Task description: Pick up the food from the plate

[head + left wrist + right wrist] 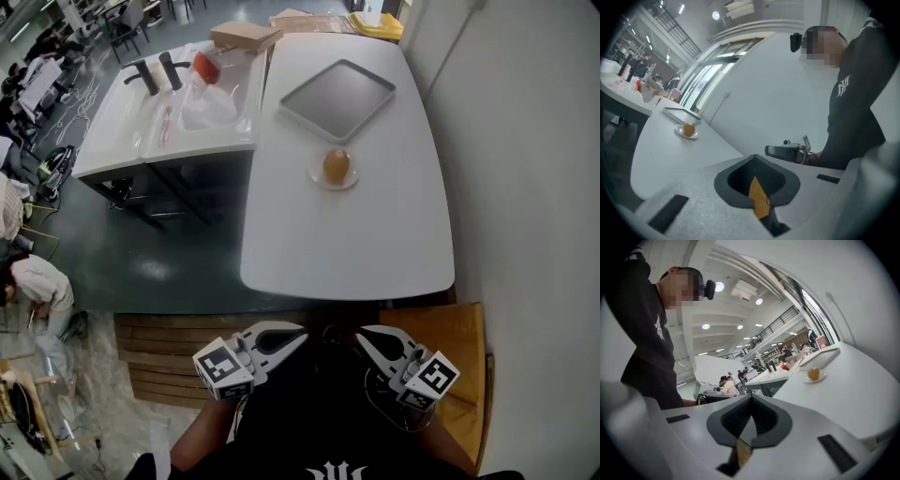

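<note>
A round orange-brown piece of food (337, 165) sits on a small white plate (352, 179) near the middle of the white table (356, 244). Both grippers hang low in front of the person's body, short of the table's near edge and well away from the plate. My left gripper (298, 336) is shut with nothing in it. So is my right gripper (362, 336). In the left gripper view the food (688, 129) lies far off to the left, beyond the closed tips (754, 157). The right gripper view has the food (813, 373) far off at the right.
A grey tray (337, 98) lies just behind the plate. Left of the table stands a white sink counter (122, 122) with black taps (155, 70) and a cardboard box (246, 36). A wall runs along the table's right side. Wooden slats (159, 352) lie below the near edge.
</note>
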A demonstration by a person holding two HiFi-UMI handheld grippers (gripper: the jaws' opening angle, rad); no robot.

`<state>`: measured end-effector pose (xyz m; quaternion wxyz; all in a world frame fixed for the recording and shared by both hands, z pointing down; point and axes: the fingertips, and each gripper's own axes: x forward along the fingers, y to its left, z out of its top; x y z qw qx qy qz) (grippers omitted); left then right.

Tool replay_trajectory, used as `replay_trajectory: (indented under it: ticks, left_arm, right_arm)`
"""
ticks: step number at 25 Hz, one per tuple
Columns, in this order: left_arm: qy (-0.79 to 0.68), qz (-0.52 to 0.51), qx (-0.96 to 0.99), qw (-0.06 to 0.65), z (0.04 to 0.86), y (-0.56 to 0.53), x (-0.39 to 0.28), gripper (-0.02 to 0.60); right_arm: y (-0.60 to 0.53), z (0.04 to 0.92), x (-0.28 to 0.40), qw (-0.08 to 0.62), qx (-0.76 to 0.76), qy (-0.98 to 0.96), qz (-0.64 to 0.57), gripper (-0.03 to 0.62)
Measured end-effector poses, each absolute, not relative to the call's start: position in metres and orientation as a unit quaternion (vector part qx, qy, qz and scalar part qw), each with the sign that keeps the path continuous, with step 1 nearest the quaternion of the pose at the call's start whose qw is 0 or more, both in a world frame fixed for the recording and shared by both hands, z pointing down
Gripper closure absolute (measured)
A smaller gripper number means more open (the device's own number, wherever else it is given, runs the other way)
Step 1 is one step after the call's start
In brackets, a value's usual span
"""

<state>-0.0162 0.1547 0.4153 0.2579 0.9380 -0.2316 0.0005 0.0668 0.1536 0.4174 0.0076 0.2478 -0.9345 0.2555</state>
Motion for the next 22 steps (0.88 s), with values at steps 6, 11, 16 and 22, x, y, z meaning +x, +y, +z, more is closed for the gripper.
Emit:
replay_trajectory:
  ticks: [6,11,16,22]
  left_arm:
    - [-0.228,0.007,0.939,0.257,0.424,0.165,-0.027,0.578]
    - [-0.216,-0.001,0.946,0.241,0.421,0.174,-0.025,0.578]
    - [-0.214,-0.016,0.948,0.235,0.422,0.169,-0.043,0.578]
    - [-0.220,-0.008,0.949,0.225,0.430,0.163,-0.071,0.578]
  right_arm:
    - [0.162,0.434,0.062,0.042,0.242,-0.938,0.244,0.592]
    - [0.171,0.416,0.036,0.006,0.198,-0.953,0.229,0.591]
    - [0.172,0.412,0.030,-0.012,0.217,-0.949,0.228,0.589]
    - [0.163,0.410,0.022,-0.015,0.243,-0.947,0.208,0.589]
